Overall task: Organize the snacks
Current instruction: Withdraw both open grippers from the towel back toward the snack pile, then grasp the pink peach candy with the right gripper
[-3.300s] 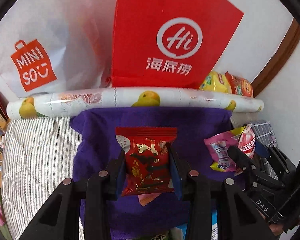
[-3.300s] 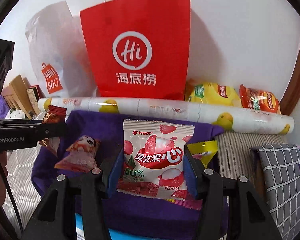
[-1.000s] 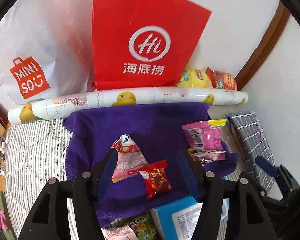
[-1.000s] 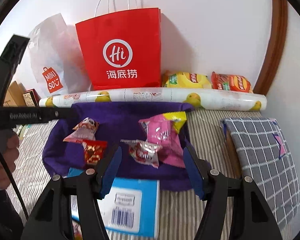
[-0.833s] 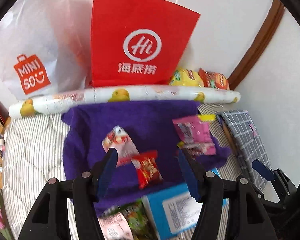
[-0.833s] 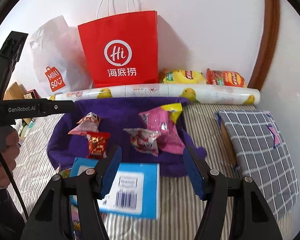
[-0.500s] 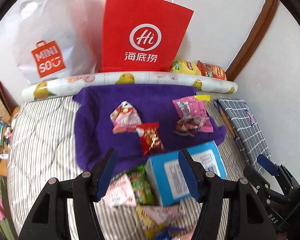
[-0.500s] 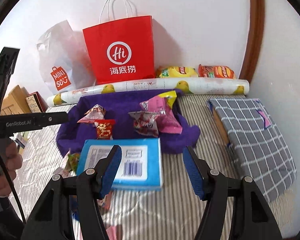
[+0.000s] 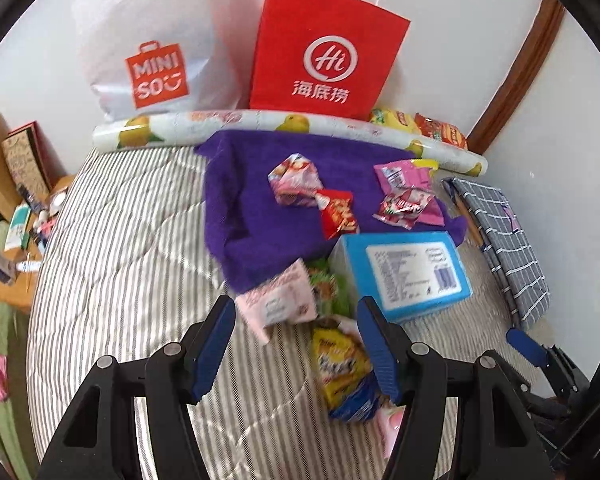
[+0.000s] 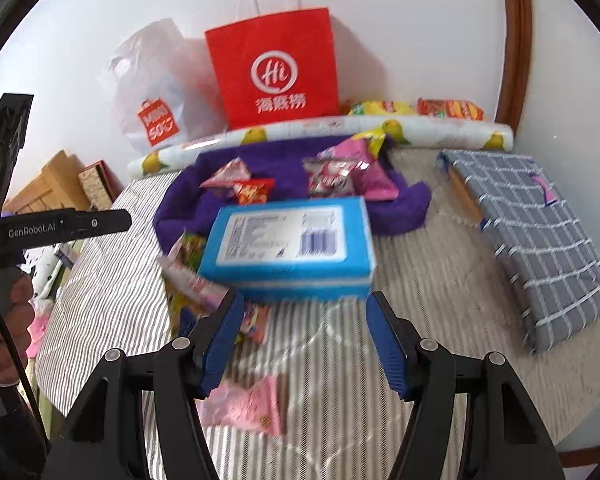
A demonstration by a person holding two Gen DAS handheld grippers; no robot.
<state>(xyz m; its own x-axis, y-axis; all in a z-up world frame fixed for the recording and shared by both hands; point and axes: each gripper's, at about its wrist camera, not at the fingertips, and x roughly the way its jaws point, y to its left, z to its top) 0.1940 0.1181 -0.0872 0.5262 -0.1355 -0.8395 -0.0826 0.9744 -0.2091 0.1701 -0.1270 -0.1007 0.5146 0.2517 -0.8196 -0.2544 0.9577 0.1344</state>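
Both grippers hang over the striped bed [image 9: 120, 264], the left gripper [image 9: 296, 344] and the right gripper [image 10: 304, 340] each with fingers spread and empty. Four snack packets [image 9: 336, 216] lie on the purple towel [image 9: 236, 200]. More snacks [image 9: 276, 300] sit loose beside the blue box [image 10: 292, 240], just in front of the towel.

Black left gripper [image 9: 296, 344] and right gripper [image 10: 304, 336], blue-padded fingers [image 9: 214, 344], silver screws.

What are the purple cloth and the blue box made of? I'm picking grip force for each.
Purple cloth: looks like soft terry or fleece, matte, with a fuzzy nap and rumpled folds. Blue box: probably glossy printed cardboard, with flat faces, crisp edges and a barcode label, though a film wrap can't be ruled out.
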